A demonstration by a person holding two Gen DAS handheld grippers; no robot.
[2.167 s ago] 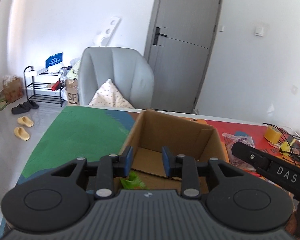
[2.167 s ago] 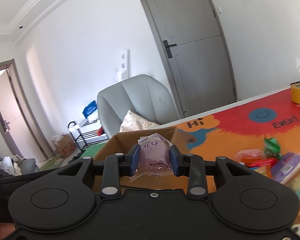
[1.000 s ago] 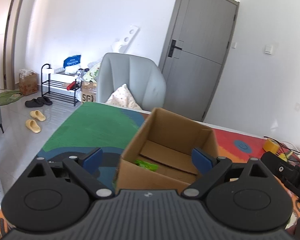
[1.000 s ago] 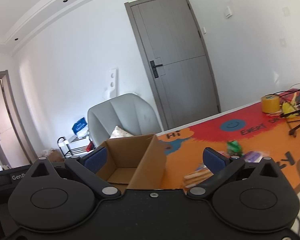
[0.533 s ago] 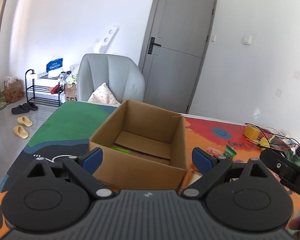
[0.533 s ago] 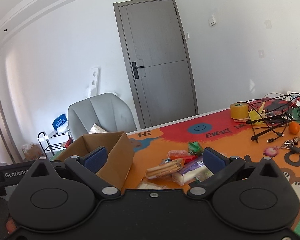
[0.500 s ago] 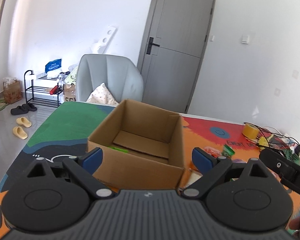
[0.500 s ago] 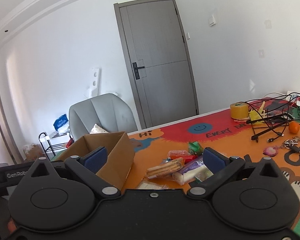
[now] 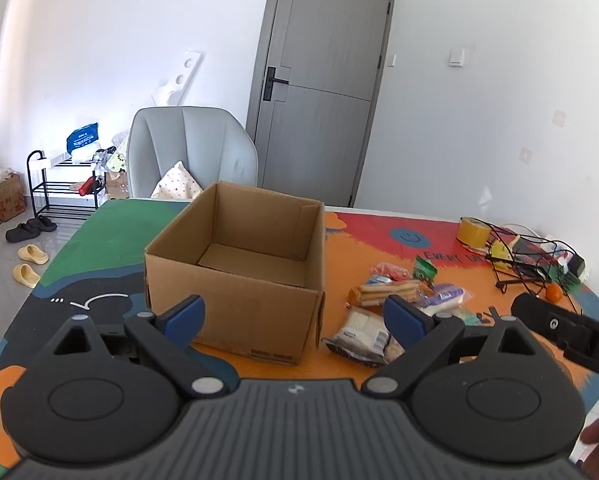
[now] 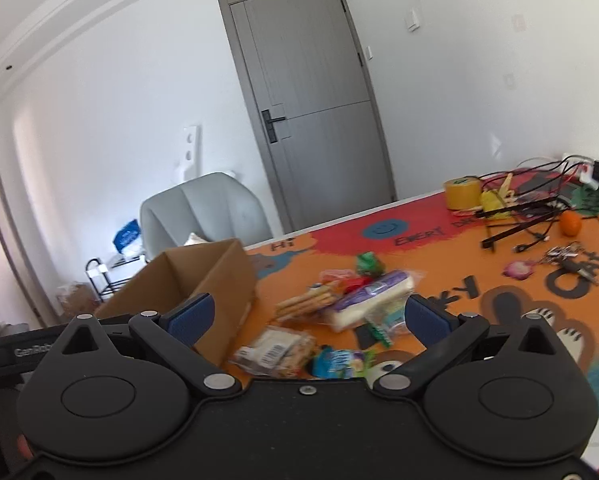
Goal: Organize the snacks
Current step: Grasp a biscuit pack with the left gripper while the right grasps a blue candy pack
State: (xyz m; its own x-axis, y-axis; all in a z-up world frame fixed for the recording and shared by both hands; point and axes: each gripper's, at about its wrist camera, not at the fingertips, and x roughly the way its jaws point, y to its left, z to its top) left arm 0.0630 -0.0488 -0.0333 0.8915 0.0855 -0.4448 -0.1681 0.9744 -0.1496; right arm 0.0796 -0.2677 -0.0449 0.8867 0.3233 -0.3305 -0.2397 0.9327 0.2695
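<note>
Purple packet gone from right tongs (image 10: 306, 318), both tongs (image 9: 295, 314) now splayed empty; open brown cardboard box (image 9: 235, 276) beside snacks (image 9: 399, 304).

A table covered by a colourful cartoon mat (image 9: 99, 264) carries an open cardboard box (image 9: 235, 280). Snack packets (image 10: 339, 304) lie beside it, with a tape roll (image 10: 461, 193) and cables (image 10: 527, 208) farther off

I see the box (image 9: 235, 280) open on top, so I can reach in from above. Its tall walls block the sides. The snacks (image 10: 331, 312) lie crowded together just right of it. Tangled wires (image 10: 539, 204) fill the far corner.
</note>
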